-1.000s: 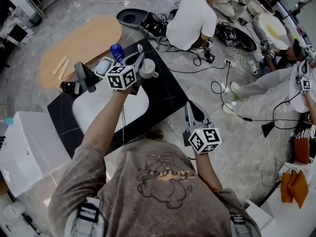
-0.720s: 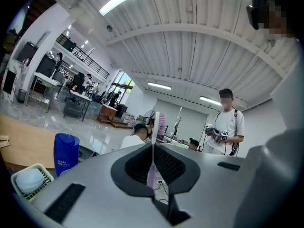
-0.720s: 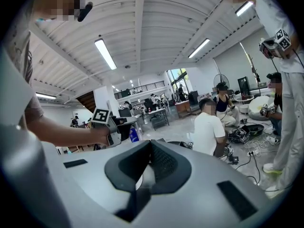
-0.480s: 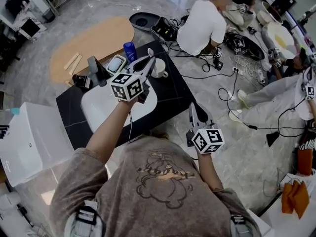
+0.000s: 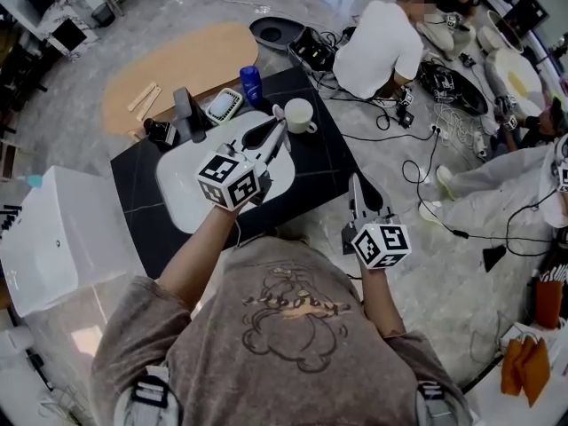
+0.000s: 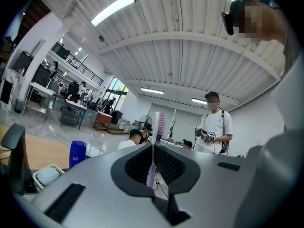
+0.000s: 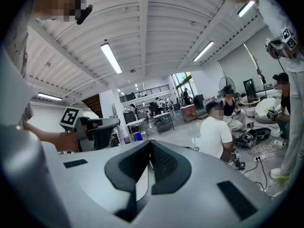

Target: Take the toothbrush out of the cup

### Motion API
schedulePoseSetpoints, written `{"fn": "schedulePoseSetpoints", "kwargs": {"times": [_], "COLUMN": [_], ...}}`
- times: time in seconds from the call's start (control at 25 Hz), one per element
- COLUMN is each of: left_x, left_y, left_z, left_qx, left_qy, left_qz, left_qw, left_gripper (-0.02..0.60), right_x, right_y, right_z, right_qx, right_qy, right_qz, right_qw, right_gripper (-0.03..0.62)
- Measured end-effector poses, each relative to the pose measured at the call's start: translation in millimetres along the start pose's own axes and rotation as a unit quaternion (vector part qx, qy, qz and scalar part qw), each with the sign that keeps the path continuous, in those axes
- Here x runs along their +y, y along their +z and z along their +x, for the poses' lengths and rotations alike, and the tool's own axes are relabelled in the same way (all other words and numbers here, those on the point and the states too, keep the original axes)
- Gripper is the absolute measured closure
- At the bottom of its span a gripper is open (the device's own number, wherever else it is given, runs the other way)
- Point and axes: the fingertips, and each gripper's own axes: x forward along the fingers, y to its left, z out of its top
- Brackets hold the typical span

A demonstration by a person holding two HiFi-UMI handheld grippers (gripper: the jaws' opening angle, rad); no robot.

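A toothbrush is seen clamped upright between the closed jaws of the left gripper, bristles uppermost and purple handle below, as shown in the left gripper view. In the head view the brush is held out of the cup, over the far rim of the white sink. The cup is left standing on the black counter at 3 o'clock of the brush head, just beside it.

Along the counter's far edge, a blue bottle is placed at 10 o'clock of the cup, a small tray at 8 o'clock of the bottle, and a dark faucet at 9 o'clock of the tray. All three are set well clear of the gripper.

The right gripper is held off the counter's near corner, at 4 o'clock of the left one. Its jaws are closed together with nothing between them.

Beyond the counter, at 1 o'clock, a person in a white shirt is seated on the floor among cables. A white box is seen at 9 o'clock of the sink.
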Motion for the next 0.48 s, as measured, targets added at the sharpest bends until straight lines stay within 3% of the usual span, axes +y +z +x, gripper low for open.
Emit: {"fn": "schedulePoseSetpoints", "kwargs": {"times": [0.48], "left_x": [-4], "left_y": [-16], "left_z": [-36], "left_qx": [-0.002], "left_qy": [0.019], "left_qz": [-0.009], "left_qw": [0.9998], "left_gripper": [0.55], "right_x": [8], "right_y": [4], "right_z": [16], "right_qx": [0.001], "right_qy": [0.014], "right_qz": [-0.007], "right_qw": [1.0], "right_gripper": [0.591]}}
